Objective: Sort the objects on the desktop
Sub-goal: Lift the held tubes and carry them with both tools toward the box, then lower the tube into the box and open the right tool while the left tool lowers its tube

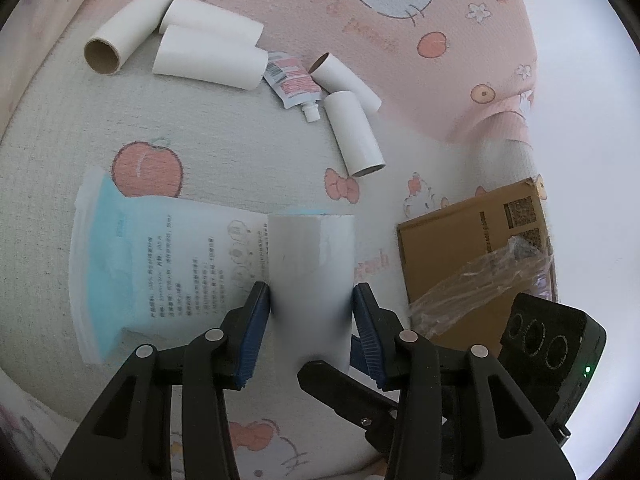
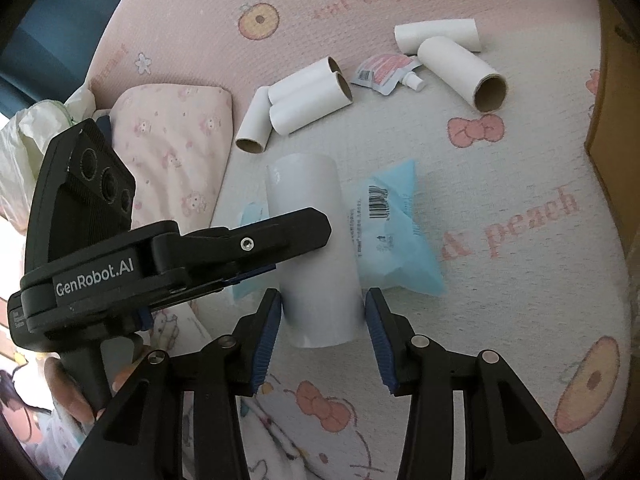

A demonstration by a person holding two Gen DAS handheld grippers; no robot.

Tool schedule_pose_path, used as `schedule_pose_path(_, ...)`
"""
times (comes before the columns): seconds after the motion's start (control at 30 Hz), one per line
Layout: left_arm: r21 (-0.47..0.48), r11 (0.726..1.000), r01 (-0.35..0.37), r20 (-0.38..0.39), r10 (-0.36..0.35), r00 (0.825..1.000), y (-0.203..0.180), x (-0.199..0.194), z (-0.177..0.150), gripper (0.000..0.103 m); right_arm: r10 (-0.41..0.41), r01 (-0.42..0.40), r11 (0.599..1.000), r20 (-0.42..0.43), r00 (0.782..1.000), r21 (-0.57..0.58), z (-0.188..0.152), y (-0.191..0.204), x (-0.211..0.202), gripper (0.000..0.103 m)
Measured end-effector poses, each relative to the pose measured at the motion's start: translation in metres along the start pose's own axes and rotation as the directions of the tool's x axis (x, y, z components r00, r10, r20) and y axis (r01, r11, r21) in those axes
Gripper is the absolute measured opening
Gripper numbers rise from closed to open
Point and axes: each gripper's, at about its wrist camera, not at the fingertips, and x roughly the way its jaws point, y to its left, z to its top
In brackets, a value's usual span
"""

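Observation:
A white paper tube point(image 1: 312, 264) hangs over the mat, and both grippers have it. My left gripper point(image 1: 312, 308) is shut on it, a blue pad pressed on each side. In the right wrist view the same tube point(image 2: 312, 216) runs away from me, and my right gripper point(image 2: 324, 316) is shut on its near end. The left gripper's black finger point(image 2: 280, 236) crosses the tube from the left. One finger of the right gripper point(image 1: 344, 392) shows under the tube's near end.
Several cardboard tubes point(image 1: 352, 132) point(image 2: 460, 72) and a small pink spout pouch point(image 1: 292, 80) lie further off on the mat. A blue-and-white soft pack point(image 1: 140, 264) point(image 2: 400, 240) lies under the tube. A cardboard box point(image 1: 472, 248) with clear wrap is at the right, and a pink pillow point(image 2: 176, 140) at the left.

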Motion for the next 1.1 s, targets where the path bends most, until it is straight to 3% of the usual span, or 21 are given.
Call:
schedule_pose_path(0.17,-0.015,0.999,0.047,0.001,-0.047,0.999,-0.02,-0.007,-0.002,0.047,-0.018,0.019,0.998,0.02,1.0,-0.051,-0.002,0.007,-0.015,0.042)
schedule_pose_path(0.33,0.086,0.996,0.01,0.081,-0.017,0.997,-0.065,-0.031,-0.002,0.047,-0.028,0.041,0.994,0.133,0.991,-0.097,-0.001,0.018,-0.041,0.041)
schedule_pose_path(0.43,0.135,0.991,-0.002,0.107,-0.012,0.994,-0.087,-0.041,-0.002,0.047,0.003,0.012,0.996,0.168,0.986,-0.086,0.005,0.017,-0.059,0.041)
schedule_pose_path(0.63,0.186,0.982,0.014,0.105,-0.034,0.994,-0.129,-0.055,-0.001,0.047,0.003,0.025,0.994,0.253,0.968,-0.108,0.008,0.021,-0.098,0.041)
schedule_pose_path(0.8,0.233,0.971,0.057,0.108,-0.084,0.991,-0.167,-0.06,-0.004,0.047,-0.053,0.106,0.984,0.328,0.943,-0.145,0.005,0.028,-0.136,0.041)
schedule_pose_path(0.93,0.305,0.95,0.069,0.124,-0.111,0.986,-0.205,-0.065,-0.006,0.047,-0.119,0.199,0.966,0.404,0.907,-0.163,0.003,0.032,-0.168,0.041)
schedule_pose_path(1.1,0.395,0.917,0.06,0.119,-0.116,0.986,-0.252,-0.062,-0.003,0.047,-0.138,0.223,0.965,0.45,0.882,-0.141,0.011,0.02,-0.202,0.041)
